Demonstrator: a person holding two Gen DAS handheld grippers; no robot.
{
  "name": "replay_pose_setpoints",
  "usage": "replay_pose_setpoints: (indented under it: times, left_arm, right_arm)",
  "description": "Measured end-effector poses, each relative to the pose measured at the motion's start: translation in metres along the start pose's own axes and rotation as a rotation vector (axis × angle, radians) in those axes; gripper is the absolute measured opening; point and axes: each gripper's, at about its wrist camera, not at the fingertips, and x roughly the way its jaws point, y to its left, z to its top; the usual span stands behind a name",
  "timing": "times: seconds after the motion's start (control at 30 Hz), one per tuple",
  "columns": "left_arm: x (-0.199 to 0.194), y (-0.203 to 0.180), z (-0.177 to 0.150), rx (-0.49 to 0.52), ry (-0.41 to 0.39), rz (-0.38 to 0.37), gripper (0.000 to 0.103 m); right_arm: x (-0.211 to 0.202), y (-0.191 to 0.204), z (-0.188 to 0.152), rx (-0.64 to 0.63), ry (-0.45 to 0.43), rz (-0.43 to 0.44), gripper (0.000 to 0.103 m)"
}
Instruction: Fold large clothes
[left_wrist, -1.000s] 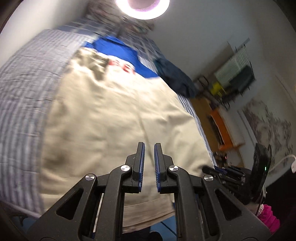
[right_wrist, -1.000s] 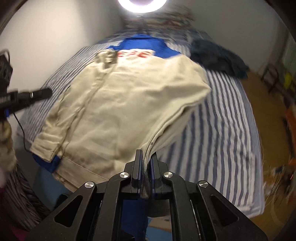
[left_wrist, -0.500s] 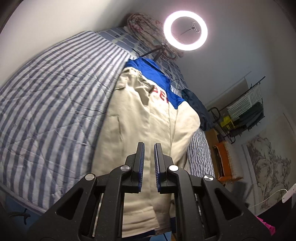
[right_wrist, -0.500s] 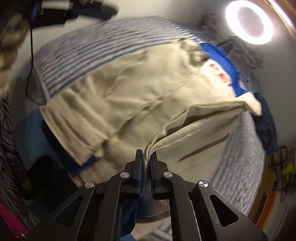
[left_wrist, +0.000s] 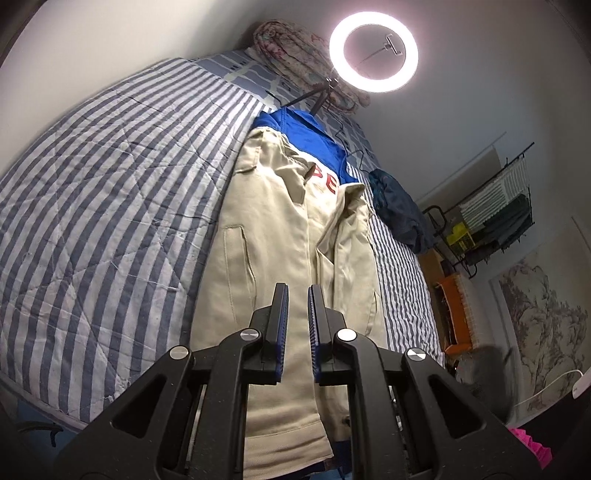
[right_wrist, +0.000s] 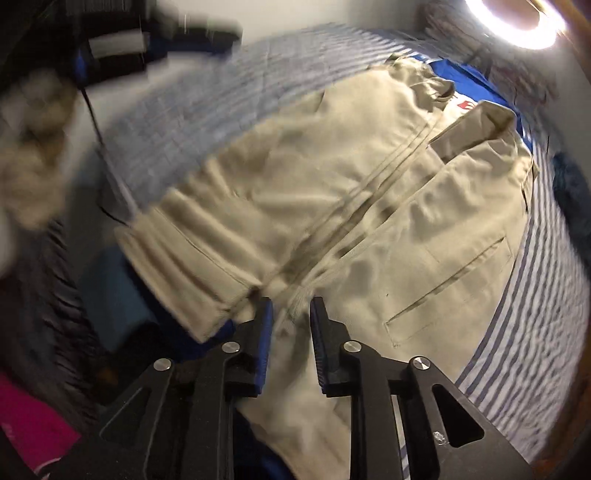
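A beige jacket (left_wrist: 280, 229) with a blue yoke and red letters lies lengthwise on the blue-and-white striped bed (left_wrist: 110, 206). Both its sides are folded in toward the middle. My left gripper (left_wrist: 297, 291) hovers over the jacket's lower half, shut, with only a narrow slit between its pads and nothing in it. My right gripper (right_wrist: 291, 306) points steeply down at the jacket (right_wrist: 332, 177) near its hem. Its jaws are opening. The ribbed hem edge lies loose between the fingers, and the pads do not press on it.
A lit ring light (left_wrist: 373, 55) on a tripod stands at the head of the bed beside a floral bundle (left_wrist: 295, 48). A dark blue garment (left_wrist: 399, 210) lies on the bed's right edge. A drying rack (left_wrist: 495, 214) and an orange box (left_wrist: 452, 310) stand beyond.
My right gripper carried the jacket's side panel across, laid it on the jacket and parted its jaws off the hem. The left gripper drew back toward the hem, still shut.
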Motion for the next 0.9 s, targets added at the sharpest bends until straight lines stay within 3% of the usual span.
replay_pose_setpoints:
  times: [0.13,0.37,0.47,0.63,0.9]
  left_arm:
    - [0.007,-0.005,-0.002,0.008,0.019,-0.007,0.009]
    - [0.029,-0.019,-0.006,0.043,0.083,-0.039,0.009]
    - [0.042,-0.024,-0.013,0.056,0.133,-0.047,0.009]
    - [0.065,-0.035,-0.033,0.084,0.235,-0.067,0.009]
    - [0.109,-0.055,-0.068,0.127,0.405,-0.078,0.009]
  right_arm:
    - [-0.038,-0.029,-0.002,0.105,-0.115,0.074,0.019]
    - [-0.069,-0.121,0.034,0.346,-0.269,-0.022,0.024]
    - [-0.062,-0.16,0.055,0.432,-0.298,-0.011,0.034]
    - [-0.028,-0.211,0.093,0.526,-0.312,-0.031,0.034]
    - [0.022,-0.274,0.127,0.687,-0.287,-0.025,0.034]
